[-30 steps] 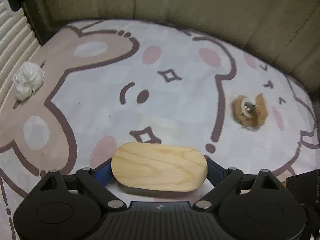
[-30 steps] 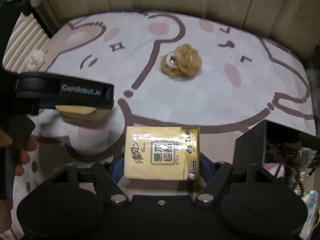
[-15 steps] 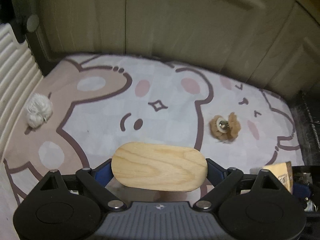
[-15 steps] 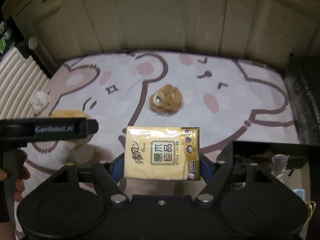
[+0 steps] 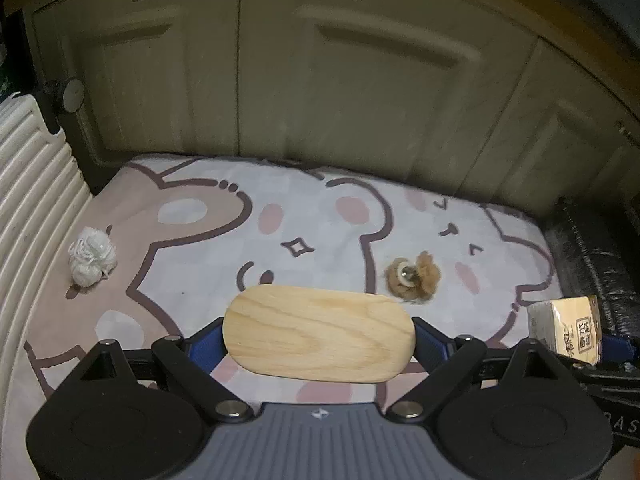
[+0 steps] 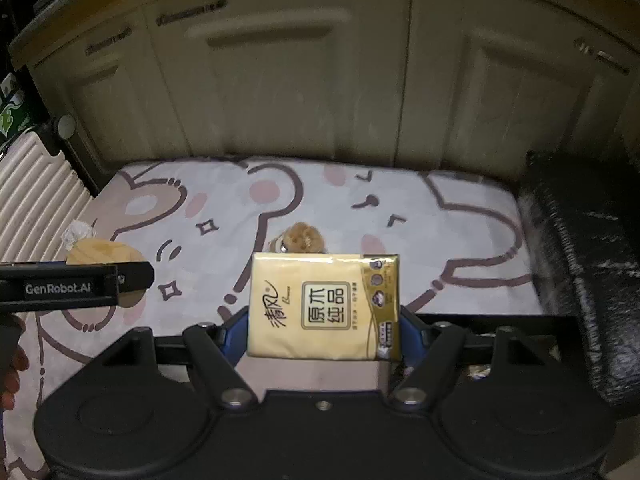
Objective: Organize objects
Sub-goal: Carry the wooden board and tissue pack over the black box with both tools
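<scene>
Both grippers loaded above the bear-print mat (image 5: 328, 216): left gripper (image 5: 318, 334) jaws clenched on an oval wooden block (image 5: 318, 334), right gripper (image 6: 324, 308) jaws clamping a yellow tissue pack (image 6: 324, 308), with a brown fuzzy toy (image 5: 414, 278) mid-mat and a white yarn ball (image 5: 91, 256) near the mat's left edge.

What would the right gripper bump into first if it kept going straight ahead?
Probably the brown fluffy ball. The right gripper holds a tissue pack, and the ball peeks out just beyond its top edge on the mat. Depth is unclear, so it might pass above and reach the cabinet.
</scene>
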The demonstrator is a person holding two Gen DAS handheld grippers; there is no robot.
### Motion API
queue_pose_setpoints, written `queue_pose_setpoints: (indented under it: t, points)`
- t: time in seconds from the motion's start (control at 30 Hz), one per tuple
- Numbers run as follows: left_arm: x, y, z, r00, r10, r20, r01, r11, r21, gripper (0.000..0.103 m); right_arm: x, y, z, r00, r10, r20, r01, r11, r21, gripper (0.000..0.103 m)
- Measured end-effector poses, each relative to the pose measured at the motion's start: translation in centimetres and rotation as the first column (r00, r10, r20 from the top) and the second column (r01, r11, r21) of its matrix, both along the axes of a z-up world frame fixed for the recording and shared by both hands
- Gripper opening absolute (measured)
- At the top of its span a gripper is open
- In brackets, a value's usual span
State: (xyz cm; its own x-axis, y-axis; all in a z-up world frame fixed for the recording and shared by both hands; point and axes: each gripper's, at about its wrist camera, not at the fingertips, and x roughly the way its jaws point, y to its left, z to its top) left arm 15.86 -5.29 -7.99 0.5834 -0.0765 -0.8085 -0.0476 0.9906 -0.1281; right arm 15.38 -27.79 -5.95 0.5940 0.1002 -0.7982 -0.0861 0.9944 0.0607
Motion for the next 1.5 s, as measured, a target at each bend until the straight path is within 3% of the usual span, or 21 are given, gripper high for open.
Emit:
queue_pose_setpoints:
  t: [0.63,1.1,1.5]
  points:
    - [-1.4,-4.7,2.4,0.992,-0.11,0.057,0.113,0.991,-0.065,0.093,-2.7,-7.0,2.1,0.989,-0.131,0.062,0.133,0.991,-0.027,0.074]
    - [-2.2,-9.1,2.6,0.969,-0.239,0.06,0.243,0.966,-0.083,0.093,-3.3,-13.9,-1.5,0.957,-0.291,-0.022,0.288,0.954,-0.078,0.074]
    - [-2.8,-12.2,1.9,0.931,-0.362,0.049,0.365,0.928,-0.077,0.093,-1.7,-14.6,-4.6,0.959,-0.272,-0.082,0.266,0.961,-0.077,0.075]
